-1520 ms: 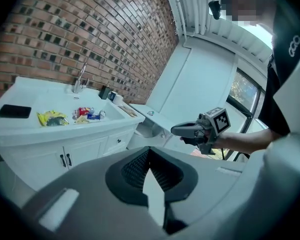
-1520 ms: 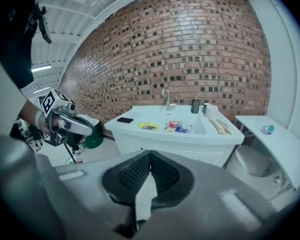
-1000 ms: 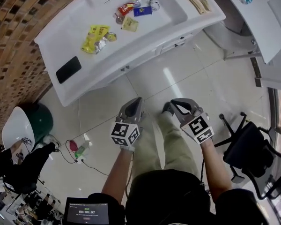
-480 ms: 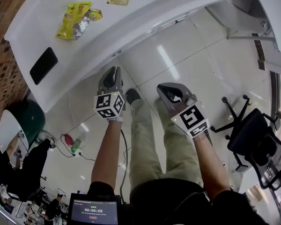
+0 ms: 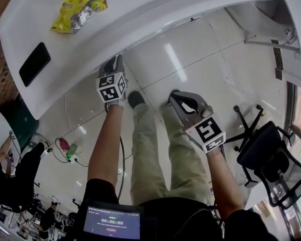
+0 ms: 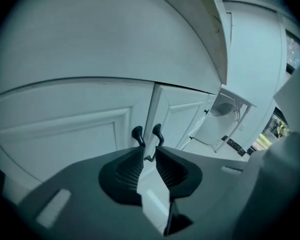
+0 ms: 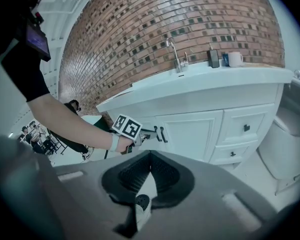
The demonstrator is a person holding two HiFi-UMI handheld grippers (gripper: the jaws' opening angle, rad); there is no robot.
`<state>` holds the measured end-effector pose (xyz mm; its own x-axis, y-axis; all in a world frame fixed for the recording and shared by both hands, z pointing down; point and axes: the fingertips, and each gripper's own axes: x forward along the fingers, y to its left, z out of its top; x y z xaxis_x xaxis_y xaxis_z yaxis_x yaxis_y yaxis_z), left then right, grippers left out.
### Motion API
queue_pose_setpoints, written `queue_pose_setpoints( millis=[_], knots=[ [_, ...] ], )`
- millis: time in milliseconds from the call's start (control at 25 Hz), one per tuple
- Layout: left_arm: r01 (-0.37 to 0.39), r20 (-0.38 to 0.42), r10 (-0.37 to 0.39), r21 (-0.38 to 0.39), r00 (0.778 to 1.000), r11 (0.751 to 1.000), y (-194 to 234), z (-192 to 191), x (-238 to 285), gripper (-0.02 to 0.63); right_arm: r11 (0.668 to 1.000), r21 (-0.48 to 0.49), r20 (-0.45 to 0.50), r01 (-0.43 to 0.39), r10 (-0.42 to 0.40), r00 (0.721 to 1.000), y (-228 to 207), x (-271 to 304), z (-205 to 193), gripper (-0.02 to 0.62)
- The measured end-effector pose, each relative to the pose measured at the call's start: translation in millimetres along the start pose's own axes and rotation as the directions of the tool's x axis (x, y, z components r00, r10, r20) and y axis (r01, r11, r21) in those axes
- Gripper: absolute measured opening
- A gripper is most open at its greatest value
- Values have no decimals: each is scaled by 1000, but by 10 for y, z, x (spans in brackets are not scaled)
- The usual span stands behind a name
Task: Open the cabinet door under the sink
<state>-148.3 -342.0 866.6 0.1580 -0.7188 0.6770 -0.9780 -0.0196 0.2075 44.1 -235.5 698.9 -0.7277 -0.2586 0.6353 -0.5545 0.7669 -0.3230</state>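
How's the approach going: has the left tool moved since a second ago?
Yes. The left tool has moved up the head view, from open floor to the sink counter's edge. Its jaws have just been opening, nothing between them.

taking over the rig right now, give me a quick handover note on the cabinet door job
Left gripper: jaws apart, have just been opening, nothing between them. It points at the two dark handles, which sit just past its tips.
Right gripper: shut, empty, held back from the vanity.
Cabinet doors under the sink: both closed.
Done: the approach only.
Left to do: close on a handle and pull that door open.
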Motion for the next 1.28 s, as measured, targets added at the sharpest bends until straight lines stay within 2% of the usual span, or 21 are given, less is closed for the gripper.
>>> queue_pose_setpoints(
  millis=[80, 200, 280, 360, 520, 680, 760, 800, 920, 1120, 1280],
  knots=[
    [-41, 17, 41, 10, 999, 999, 46, 20, 24, 64, 1000, -5, -10, 9, -9, 1000, -59, -71, -44, -14],
    [-61, 28, 60, 32, 998, 998, 24, 14, 13, 49, 1000, -7, -16, 22, -22, 1000, -123, -153, -89, -14],
    [-54, 22, 53, 40, 998, 998, -20, -37, -1, 75, 1000, -8, -18, 25, -25, 1000, -145, -166, -105, -14],
    [-52, -1, 52, 29, 999, 998, -25, -132, 4, 152, 1000, -11, -20, 23, -23, 1000, -148, -171, -120, -14],
    [-64, -14, 64, -17, 998, 998, 59, -196, 57, 155, 1000, -19, -26, 14, -15, 1000, -106, -193, -172, -14],
    [-44, -15, 44, -5, 999, 999, 10, -48, 186, 149, 1000, -21, -35, 5, -6, 999, -34, -235, -250, -14],
    [-58, -25, 58, 6, 998, 998, 26, -6, 204, 152, 1000, -23, -36, 7, -7, 999, -21, -264, -278, -14],
    [-66, -24, 66, 4, 998, 998, 48, -10, 196, 63, 1000, -24, -36, 11, -11, 999, -25, -284, -293, -14],
    [-67, -31, 67, 17, 997, 998, 32, -89, 167, 64, 999, -33, -38, 22, -24, 999, -43, -374, -351, -14],
    [-86, -41, 91, 110, 995, 990, -3, -212, 64, 55, 999, -36, -35, 28, -29, 999, -15, -406, -331, -14],
    [-94, -27, 97, 115, 995, 989, -112, -432, -124, 55, 999, -45, -43, 6, -8, 999, 63, -449, -380, -14]
  ],
)
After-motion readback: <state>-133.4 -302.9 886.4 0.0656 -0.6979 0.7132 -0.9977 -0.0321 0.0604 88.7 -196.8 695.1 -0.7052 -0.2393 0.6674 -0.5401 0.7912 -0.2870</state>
